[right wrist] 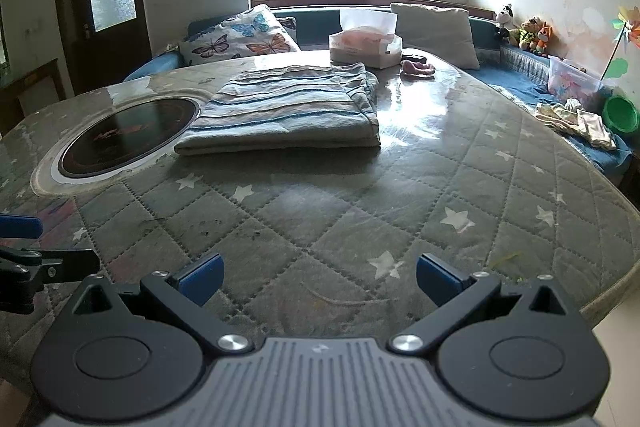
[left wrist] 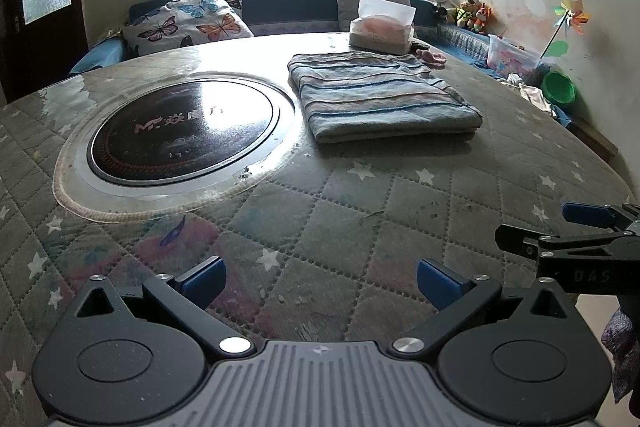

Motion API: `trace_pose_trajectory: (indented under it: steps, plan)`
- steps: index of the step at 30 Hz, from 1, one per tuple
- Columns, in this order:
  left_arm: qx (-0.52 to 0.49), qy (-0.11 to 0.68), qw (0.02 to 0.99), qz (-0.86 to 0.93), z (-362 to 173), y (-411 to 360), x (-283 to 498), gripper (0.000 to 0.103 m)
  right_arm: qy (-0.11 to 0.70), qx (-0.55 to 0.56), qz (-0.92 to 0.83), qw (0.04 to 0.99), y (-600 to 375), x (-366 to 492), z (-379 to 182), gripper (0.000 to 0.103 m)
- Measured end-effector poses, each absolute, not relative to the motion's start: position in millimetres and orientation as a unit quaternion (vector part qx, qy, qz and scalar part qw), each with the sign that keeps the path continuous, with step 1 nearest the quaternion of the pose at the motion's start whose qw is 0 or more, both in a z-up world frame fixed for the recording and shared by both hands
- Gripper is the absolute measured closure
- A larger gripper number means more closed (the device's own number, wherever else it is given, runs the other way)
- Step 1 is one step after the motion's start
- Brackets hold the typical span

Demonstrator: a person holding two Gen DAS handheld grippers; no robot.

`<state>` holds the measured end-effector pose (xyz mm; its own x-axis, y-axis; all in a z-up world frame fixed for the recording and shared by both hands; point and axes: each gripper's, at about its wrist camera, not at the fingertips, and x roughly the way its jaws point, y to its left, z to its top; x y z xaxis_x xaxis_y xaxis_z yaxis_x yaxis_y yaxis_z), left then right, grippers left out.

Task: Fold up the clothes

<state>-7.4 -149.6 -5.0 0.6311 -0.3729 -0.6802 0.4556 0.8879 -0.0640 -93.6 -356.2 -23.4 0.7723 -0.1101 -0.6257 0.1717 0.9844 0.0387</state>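
Both my left fingers [left wrist: 318,283] and right fingers [right wrist: 318,281] spread wide, grasping nothing, hovering near the folded striped garment [right wrist: 288,111] beside the round cooktop [left wrist: 182,135].

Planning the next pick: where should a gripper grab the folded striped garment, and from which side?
Probably the near right corner of the striped garment. The stacked layer edges face the open right gripper there, with bare quilted table in front. Come in low from the near side, one finger sliding under the stack. The left edge lies by the round cooktop.
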Motion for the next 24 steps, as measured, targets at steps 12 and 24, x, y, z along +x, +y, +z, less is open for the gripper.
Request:
trace_pose_trajectory:
  steps: [12,24]
  plan:
    - [0.057,0.362,0.901,-0.231,-5.5,-150.1,-13.7,0.000,0.327,0.049,-0.073,0.941,-352.4,-99.7,-23.2,0.000]
    - [0.057,0.359,0.902,-0.232,-4.1,-150.4,-18.2,0.000,0.322,0.048,-0.069,0.943,-348.9,-103.3,-21.2,0.000]
